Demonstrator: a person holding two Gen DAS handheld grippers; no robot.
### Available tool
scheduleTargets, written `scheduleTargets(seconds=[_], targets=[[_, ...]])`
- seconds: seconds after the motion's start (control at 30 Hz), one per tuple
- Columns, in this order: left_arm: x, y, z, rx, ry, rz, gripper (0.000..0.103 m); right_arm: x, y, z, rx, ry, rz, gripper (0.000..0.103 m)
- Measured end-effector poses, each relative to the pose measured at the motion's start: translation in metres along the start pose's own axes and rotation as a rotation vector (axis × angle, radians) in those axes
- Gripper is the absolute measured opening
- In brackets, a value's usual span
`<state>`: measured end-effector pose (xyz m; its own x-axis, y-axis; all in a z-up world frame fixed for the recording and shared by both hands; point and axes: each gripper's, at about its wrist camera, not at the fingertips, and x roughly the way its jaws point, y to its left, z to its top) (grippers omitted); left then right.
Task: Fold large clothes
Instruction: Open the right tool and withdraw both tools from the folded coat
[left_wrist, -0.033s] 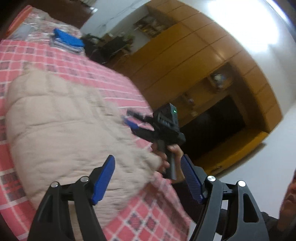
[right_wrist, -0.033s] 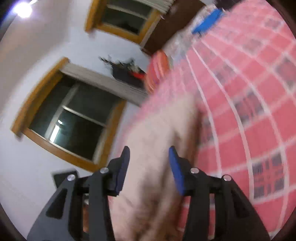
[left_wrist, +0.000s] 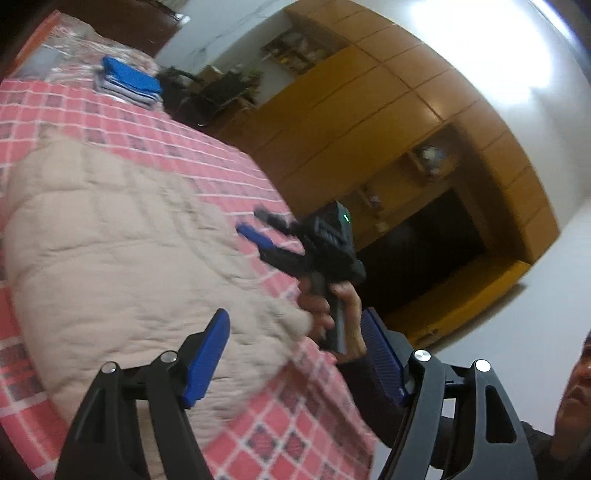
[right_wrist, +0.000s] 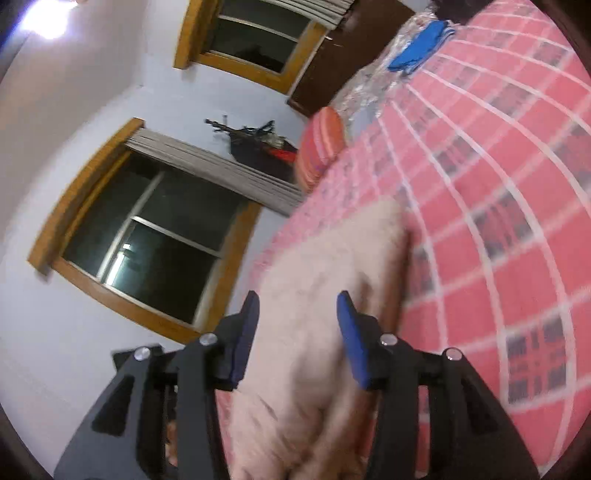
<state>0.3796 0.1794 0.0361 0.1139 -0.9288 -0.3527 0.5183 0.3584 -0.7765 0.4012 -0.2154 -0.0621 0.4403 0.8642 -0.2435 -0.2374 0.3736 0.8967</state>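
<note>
Nothing differs from the earlier frame: both the left hand-held gripper (left_wrist: 295, 354) and right hand-held gripper (right_wrist: 297, 339) stay spread above the beige quilted garment (left_wrist: 122, 258) on the red checked bed (left_wrist: 295, 435); wooden wardrobe (left_wrist: 369, 122) at 1 o'clock.

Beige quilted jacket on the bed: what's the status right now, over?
Left claw open, empty, above the bed edge. Right claw open, hovering over the beige quilted jacket. Jacket lies bunched on the red checked bedspread. Nothing in the way.

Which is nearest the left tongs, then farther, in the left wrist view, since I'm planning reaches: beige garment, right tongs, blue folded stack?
1. Beige garment, directly beneath the left tongs.
2. Right tongs, ahead, held in a hand above the bed edge.
3. Blue folded stack, at the bed's far end.
</note>
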Motion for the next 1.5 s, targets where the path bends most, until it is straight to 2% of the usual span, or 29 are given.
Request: scheduleTargets(seconds=[0.07, 0.13, 0.17, 0.2, 0.23, 0.27, 0.33, 0.4, 0.47, 0.57, 0.7, 0.77, 0.83, 0.9, 0.93, 0.97, 1.03, 1.1, 1.2, 1.23, 1.3, 1.4, 1.47, 1.5], targets=[[0.011, 0.006, -0.002, -0.015, 0.021, 0.012, 0.073, 0.017, -0.002, 0.003, -0.005, 0.080, 0.058, 0.040], [0.020, 0.027, -0.010, -0.066, 0.056, 0.057, 0.070, 0.040, -0.014, -0.001, 0.010, 0.140, 0.029, 0.034], [0.021, 0.034, -0.015, -0.068, 0.070, 0.083, 0.058, 0.048, -0.023, 0.001, 0.029, 0.158, 0.018, 0.029], [0.022, 0.041, -0.018, -0.071, 0.077, 0.108, 0.053, 0.052, -0.035, 0.001, 0.060, 0.163, 0.005, 0.014], [0.022, 0.046, -0.018, -0.088, 0.074, 0.112, 0.043, 0.056, -0.044, 0.002, 0.081, 0.165, -0.004, 0.004], [0.021, 0.054, -0.020, -0.114, 0.066, 0.104, 0.038, 0.061, -0.058, -0.002, 0.111, 0.175, -0.020, 0.000], [0.023, 0.058, -0.022, -0.114, 0.076, 0.116, 0.036, 0.070, -0.066, -0.008, 0.123, 0.194, -0.032, 0.000], [0.022, 0.057, -0.020, -0.128, 0.088, 0.119, 0.037, 0.070, -0.062, -0.008, 0.116, 0.194, -0.054, 0.000], [0.010, 0.042, -0.006, -0.114, 0.058, 0.089, 0.056, 0.063, -0.039, -0.001, 0.087, 0.172, -0.065, 0.007], [-0.014, 0.022, 0.032, -0.037, -0.026, 0.088, 0.065, 0.039, 0.010, -0.008, 0.019, 0.127, 0.050, 0.007], [-0.018, 0.070, 0.079, -0.131, -0.060, 0.166, 0.064, 0.027, 0.031, -0.037, -0.025, 0.189, 0.074, 0.007], [-0.012, 0.103, 0.085, -0.203, -0.041, 0.222, 0.062, 0.035, 0.026, -0.048, -0.013, 0.226, 0.058, 0.007], [-0.005, 0.129, 0.083, -0.248, -0.012, 0.264, 0.049, 0.051, 0.011, -0.058, 0.013, 0.269, -0.005, 0.004], [-0.003, 0.140, 0.080, -0.272, -0.002, 0.266, 0.046, 0.058, 0.002, -0.066, 0.022, 0.293, -0.050, 0.002], [-0.005, 0.139, 0.080, -0.274, -0.007, 0.264, 0.047, 0.055, 0.008, -0.068, 0.011, 0.290, -0.061, 0.003], [-0.011, 0.131, 0.081, -0.265, -0.019, 0.263, 0.052, 0.052, 0.013, -0.068, -0.001, 0.280, -0.062, 0.005], [-0.029, 0.100, 0.077, -0.179, -0.058, 0.277, 0.057, 0.035, 0.041, -0.068, -0.048, 0.236, -0.047, 0.008], [-0.045, 0.068, 0.060, -0.100, -0.072, 0.219, 0.061, 0.019, 0.062, -0.073, -0.088, 0.201, -0.008, 0.009], [-0.043, 0.040, 0.017, -0.063, -0.027, 0.120, 0.064, 0.006, 0.079, -0.088, -0.104, 0.197, 0.058, 0.009], [-0.040, 0.041, 0.006, -0.069, -0.012, 0.121, 0.064, 0.011, 0.079, -0.096, -0.112, 0.217, 0.045, 0.009], [-0.029, 0.054, -0.013, -0.082, 0.032, 0.172, 0.064, 0.020, 0.059, -0.104, -0.079, 0.245, -0.022, 0.007], [-0.027, 0.077, -0.023, -0.143, 0.024, 0.152, 0.057, 0.033, 0.043, -0.117, -0.056, 0.300, -0.108, 0.003], [-0.039, 0.078, -0.022, -0.190, -0.014, 0.116, 0.062, 0.029, 0.051, -0.117, -0.053, 0.305, -0.092, 0.007], [-0.052, 0.074, -0.025, -0.195, -0.041, 0.102, 0.066, 0.022, 0.059, -0.112, -0.049, 0.297, -0.057, 0.015]])
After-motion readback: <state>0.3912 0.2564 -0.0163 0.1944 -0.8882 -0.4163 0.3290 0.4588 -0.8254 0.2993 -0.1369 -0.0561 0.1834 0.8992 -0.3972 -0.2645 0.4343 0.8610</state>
